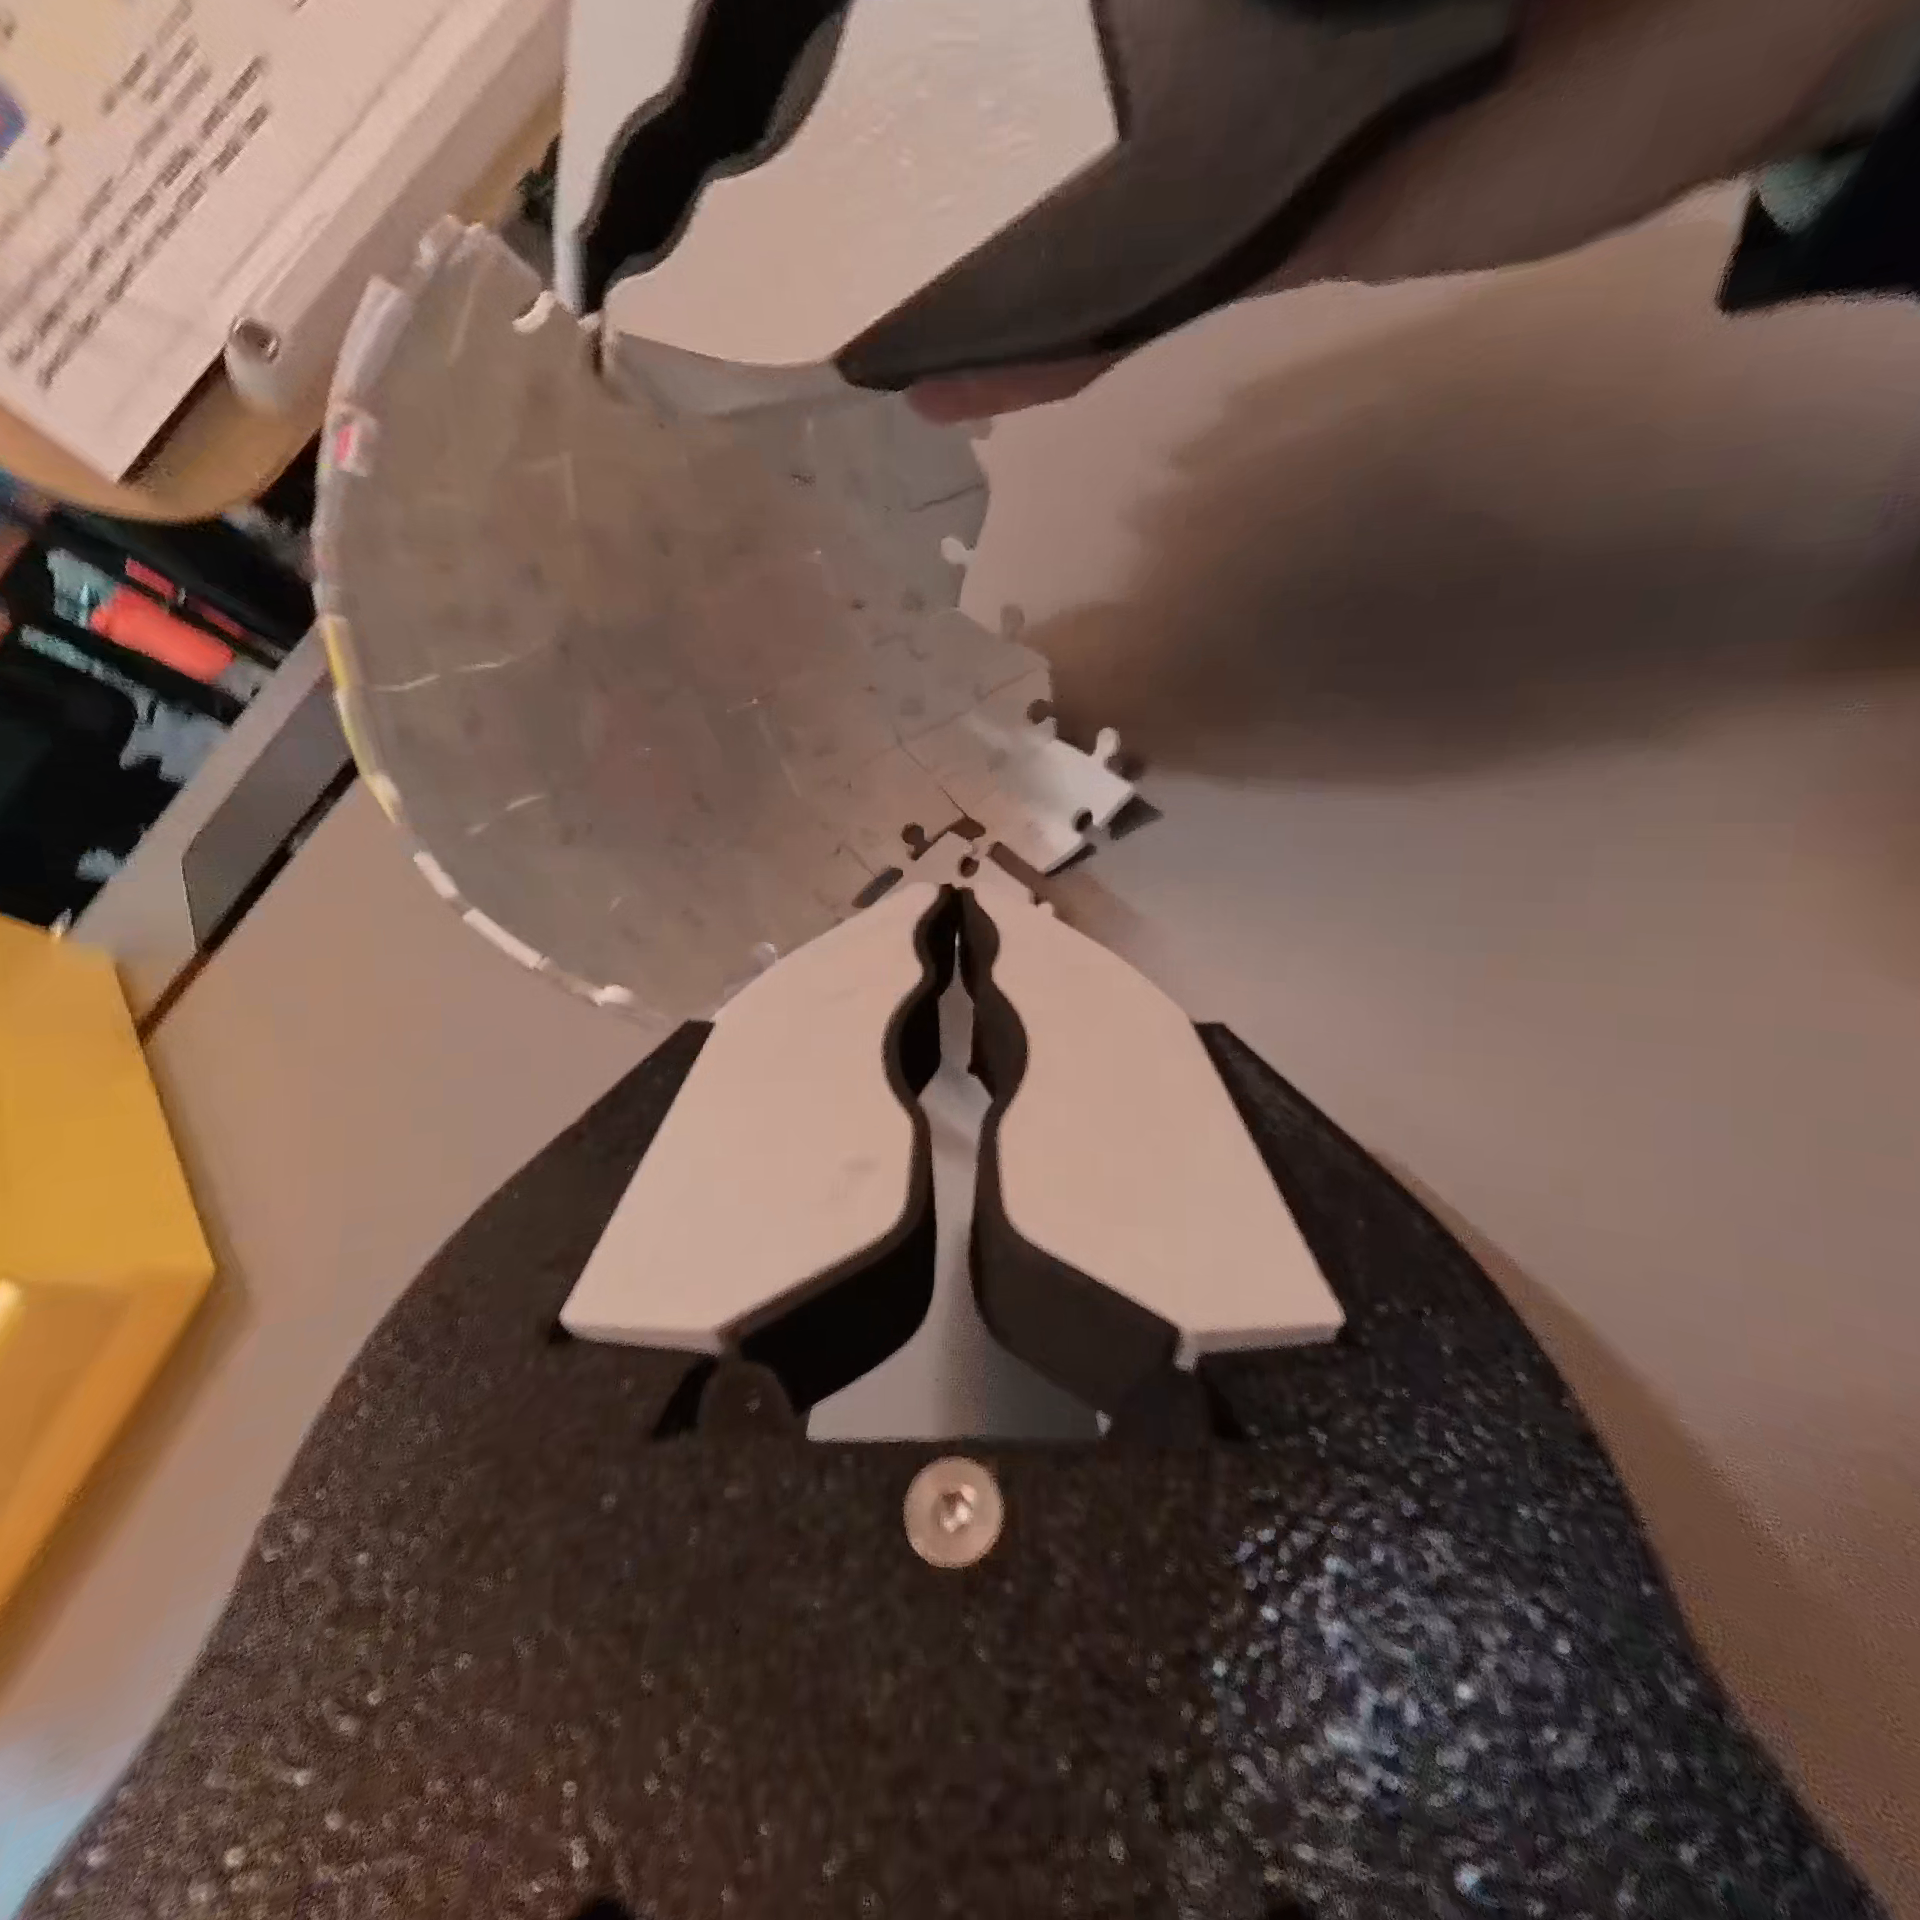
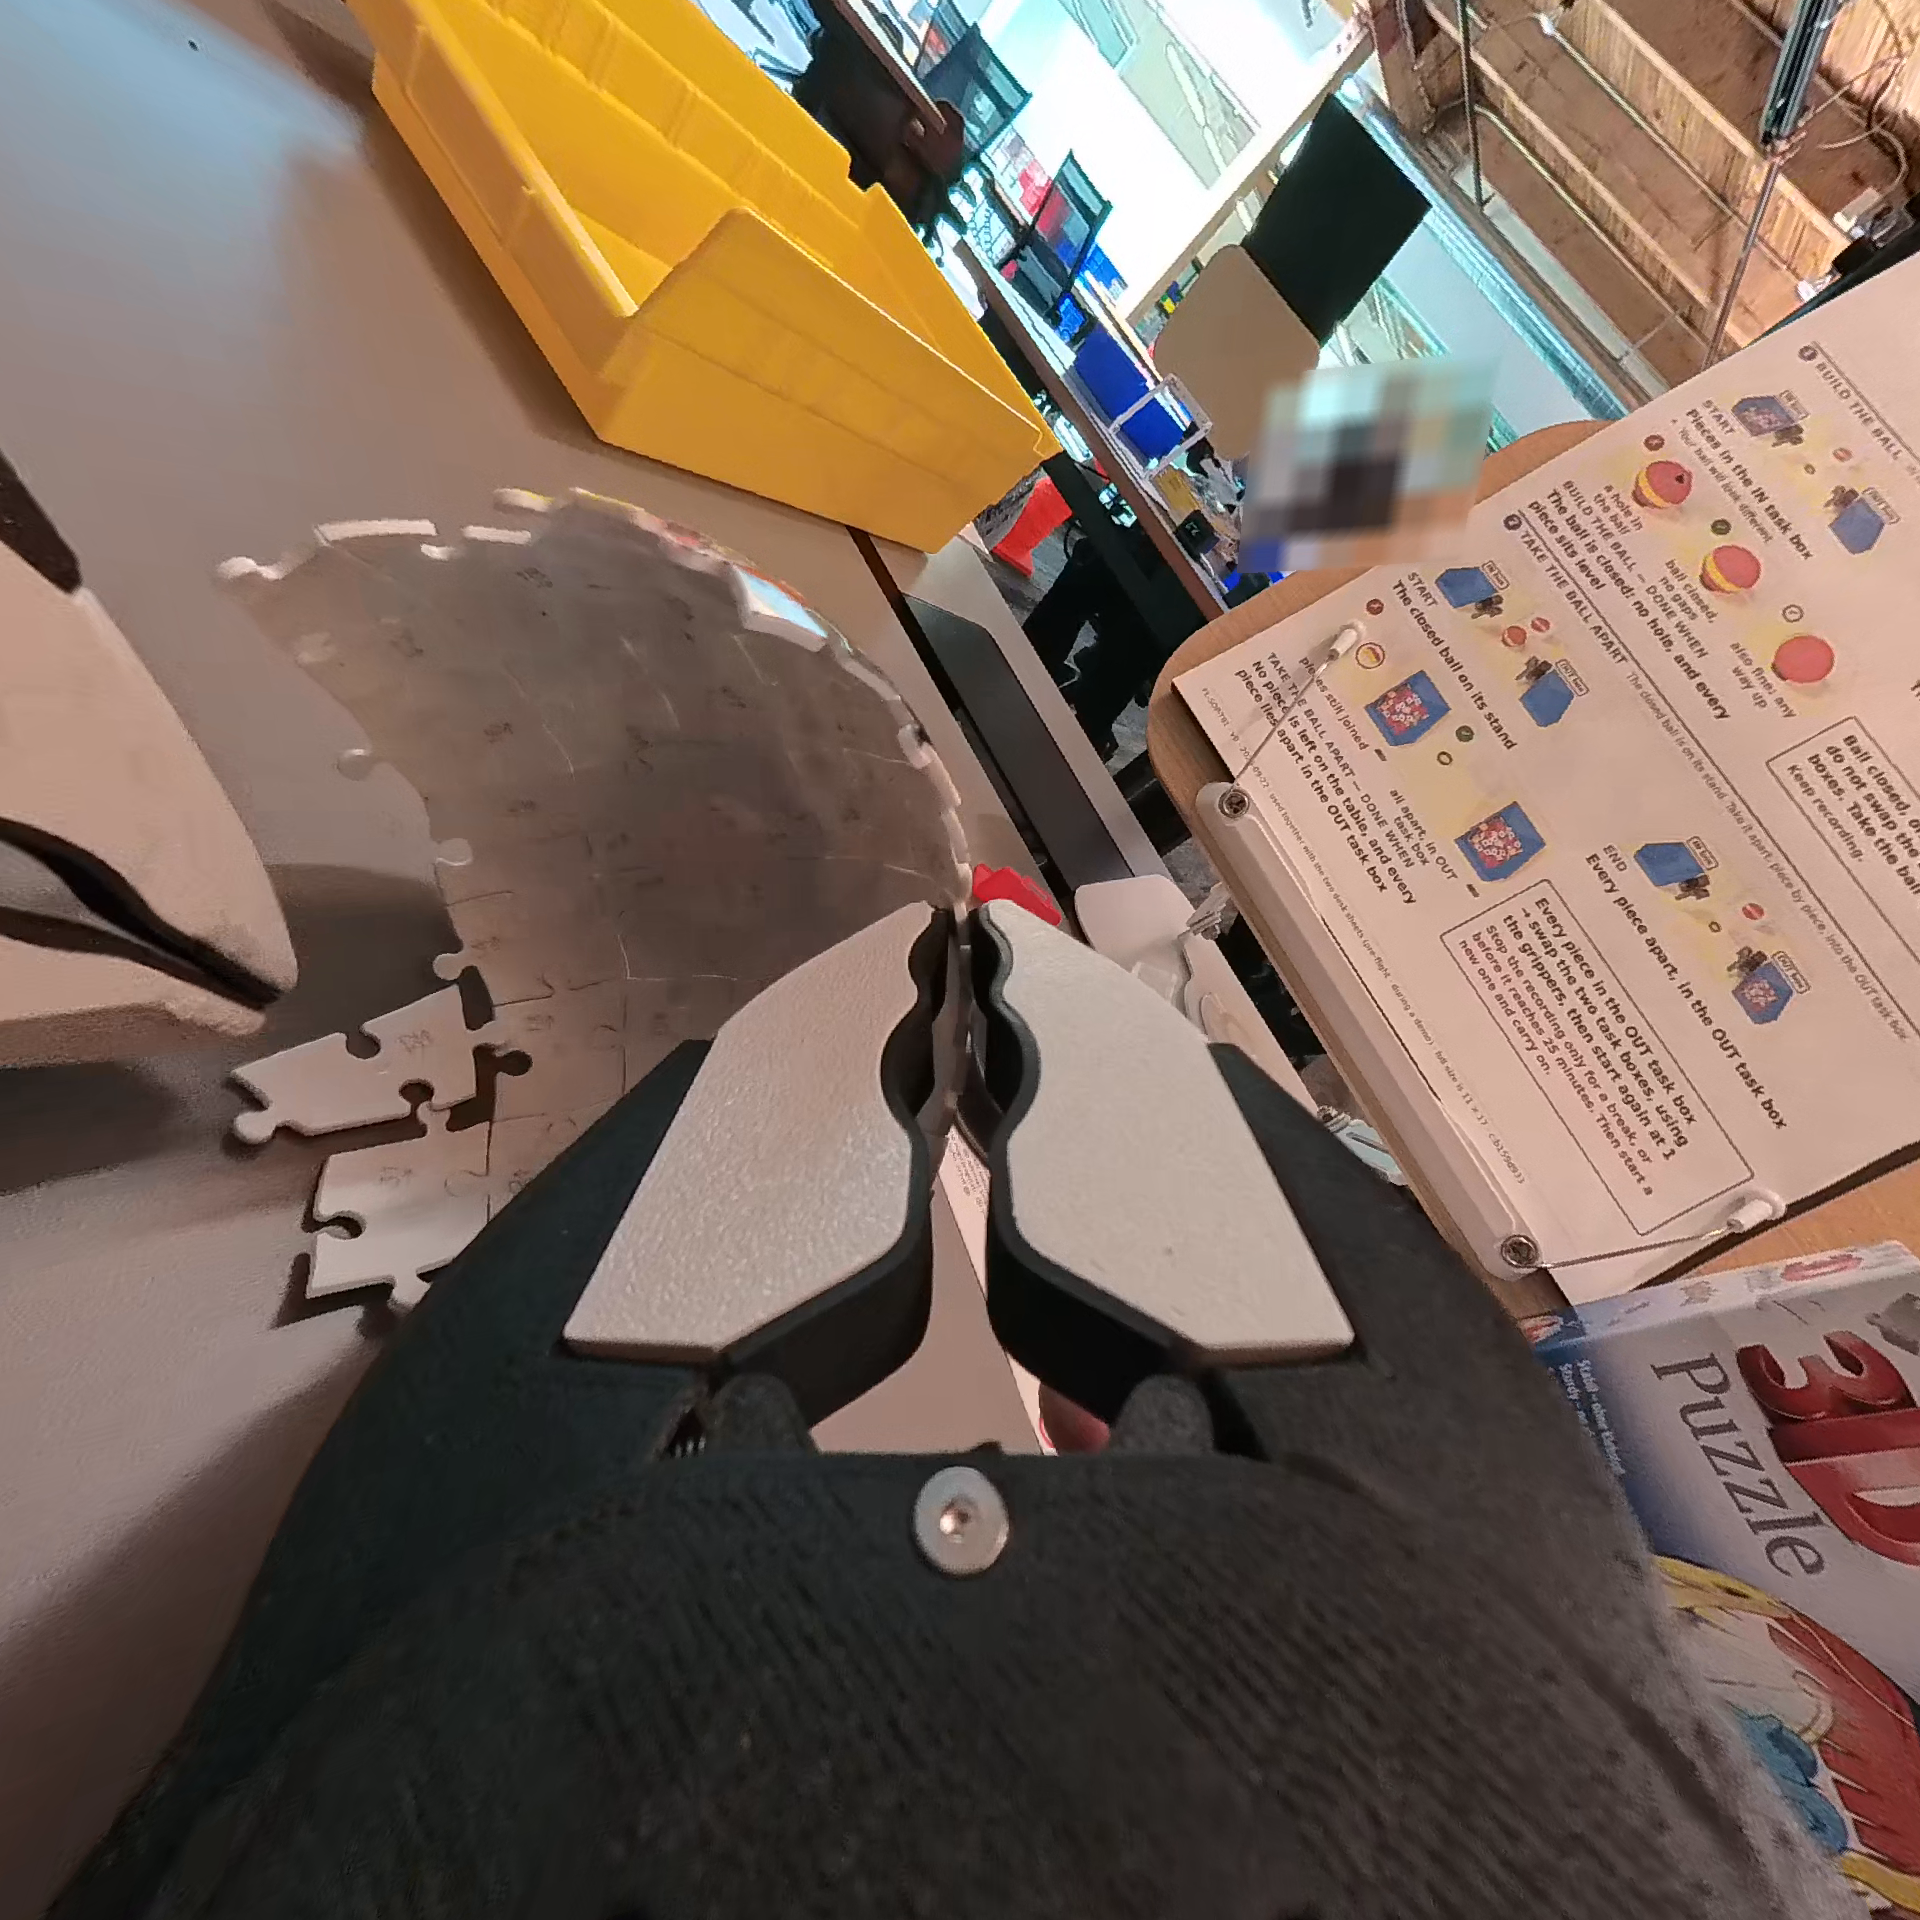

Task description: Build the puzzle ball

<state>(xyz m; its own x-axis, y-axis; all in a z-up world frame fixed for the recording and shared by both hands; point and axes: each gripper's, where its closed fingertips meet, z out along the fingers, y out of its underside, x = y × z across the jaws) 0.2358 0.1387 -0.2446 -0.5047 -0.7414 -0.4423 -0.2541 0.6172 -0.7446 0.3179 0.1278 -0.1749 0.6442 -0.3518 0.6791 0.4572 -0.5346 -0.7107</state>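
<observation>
The puzzle ball is a partly built curved shell and shows its grey inner side; it also fills the middle left of the right wrist view. A few white pieces stick out loosely at its lower edge, and they are bright in the left wrist view. My right gripper is shut on the shell's thin rim and shows at the top of the left wrist view. My left gripper is shut, its tips right against the shell's edge by those pieces. It enters the right wrist view from the left.
A yellow bin stands on the beige table behind the shell, and shows at left. An instruction sheet on a board leans at right. The puzzle box lies at lower right. Left tips to right tips: about 11 centimeters.
</observation>
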